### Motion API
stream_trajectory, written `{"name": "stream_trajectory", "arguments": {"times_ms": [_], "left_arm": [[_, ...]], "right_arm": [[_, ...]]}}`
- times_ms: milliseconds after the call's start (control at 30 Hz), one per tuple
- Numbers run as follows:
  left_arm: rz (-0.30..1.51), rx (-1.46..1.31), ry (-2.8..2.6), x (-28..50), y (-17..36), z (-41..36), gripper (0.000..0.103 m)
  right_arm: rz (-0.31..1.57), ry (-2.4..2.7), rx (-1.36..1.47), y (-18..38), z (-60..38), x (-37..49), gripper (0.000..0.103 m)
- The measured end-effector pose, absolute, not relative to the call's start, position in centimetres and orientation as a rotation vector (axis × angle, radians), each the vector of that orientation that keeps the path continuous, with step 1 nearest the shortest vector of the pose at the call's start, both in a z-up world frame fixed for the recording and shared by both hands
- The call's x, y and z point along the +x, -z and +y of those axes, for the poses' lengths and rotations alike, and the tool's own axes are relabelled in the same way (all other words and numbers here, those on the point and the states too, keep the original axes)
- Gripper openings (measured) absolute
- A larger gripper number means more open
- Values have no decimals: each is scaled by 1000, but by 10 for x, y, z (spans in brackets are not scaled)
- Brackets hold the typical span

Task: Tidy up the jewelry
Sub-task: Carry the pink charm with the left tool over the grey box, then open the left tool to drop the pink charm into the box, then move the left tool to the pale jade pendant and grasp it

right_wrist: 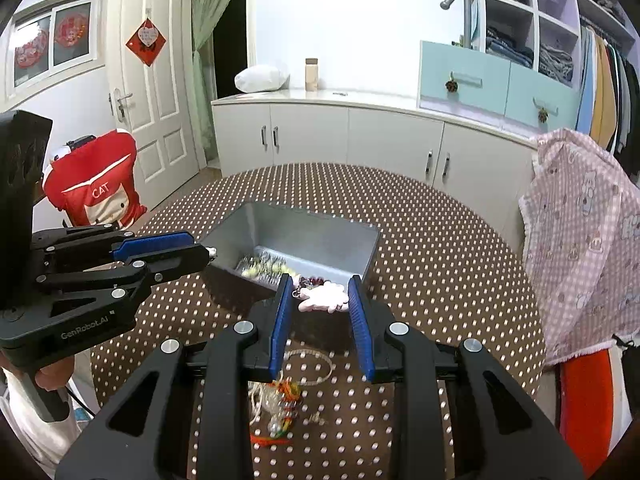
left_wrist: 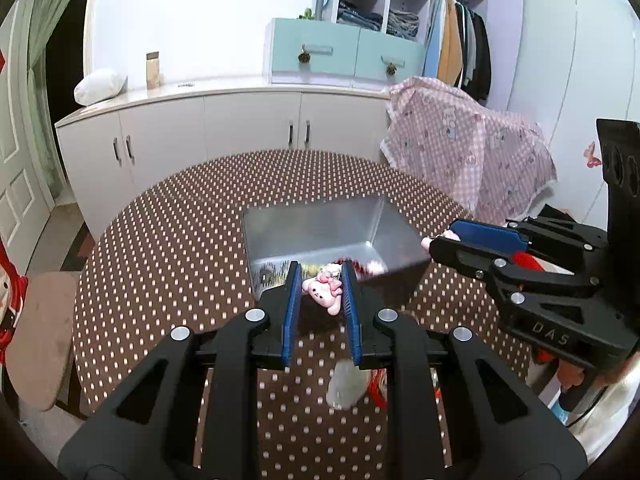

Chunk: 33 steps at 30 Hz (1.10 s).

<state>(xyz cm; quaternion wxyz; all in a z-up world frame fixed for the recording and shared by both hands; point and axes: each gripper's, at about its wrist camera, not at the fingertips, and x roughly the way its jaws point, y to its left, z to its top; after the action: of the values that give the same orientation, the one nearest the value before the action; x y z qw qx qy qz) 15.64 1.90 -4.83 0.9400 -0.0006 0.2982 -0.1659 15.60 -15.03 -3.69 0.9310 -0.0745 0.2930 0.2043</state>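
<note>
My left gripper (left_wrist: 321, 277) is shut on a pink bunny charm (left_wrist: 322, 294), held above the near rim of an open metal box (left_wrist: 320, 228). My right gripper (right_wrist: 320, 285) is shut on a pale pink flower-shaped charm (right_wrist: 325, 300) with a small metal clasp, also over the near edge of the metal box (right_wrist: 304, 236). Several beaded pieces (right_wrist: 262, 266) lie on the box floor. Each gripper shows in the other's view: the right gripper (left_wrist: 434, 243) at the box's right corner, the left gripper (right_wrist: 207, 255) at its left corner.
The round table (left_wrist: 168, 240) wears a brown dotted cloth. Below the grippers lie a white pompom with red cord (left_wrist: 346, 388), a thin bangle (right_wrist: 320, 366) and colourful bead strings (right_wrist: 282, 400). A chair draped in pink checked cloth (right_wrist: 580, 240) stands at the right, a red cushion (right_wrist: 96, 192) at the left.
</note>
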Motion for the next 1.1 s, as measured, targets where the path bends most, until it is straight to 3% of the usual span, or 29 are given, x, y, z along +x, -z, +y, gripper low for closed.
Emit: {"name": "stream_trajectory", "arguments": {"times_ms": [367, 433, 467, 500, 567, 600, 1100], "left_arm": [[625, 3, 345, 182, 50, 10, 21], [626, 13, 342, 185, 51, 9, 21], [640, 16, 335, 187, 52, 9, 22], [650, 13, 332, 189, 53, 10, 26], [657, 2, 332, 191, 54, 10, 51], [653, -2, 329, 192, 55, 12, 59], [639, 16, 296, 182, 55, 22, 59]], "right_arm": [[607, -449, -158, 35, -148, 181, 27], [613, -453, -151, 36, -149, 183, 30], [614, -448, -146, 36, -151, 184, 38], [612, -442, -142, 35, -153, 184, 47], [612, -434, -134, 35, -156, 186, 48], [613, -430, -129, 35, -158, 186, 48], [627, -401, -117, 36, -169, 177, 48]]}}
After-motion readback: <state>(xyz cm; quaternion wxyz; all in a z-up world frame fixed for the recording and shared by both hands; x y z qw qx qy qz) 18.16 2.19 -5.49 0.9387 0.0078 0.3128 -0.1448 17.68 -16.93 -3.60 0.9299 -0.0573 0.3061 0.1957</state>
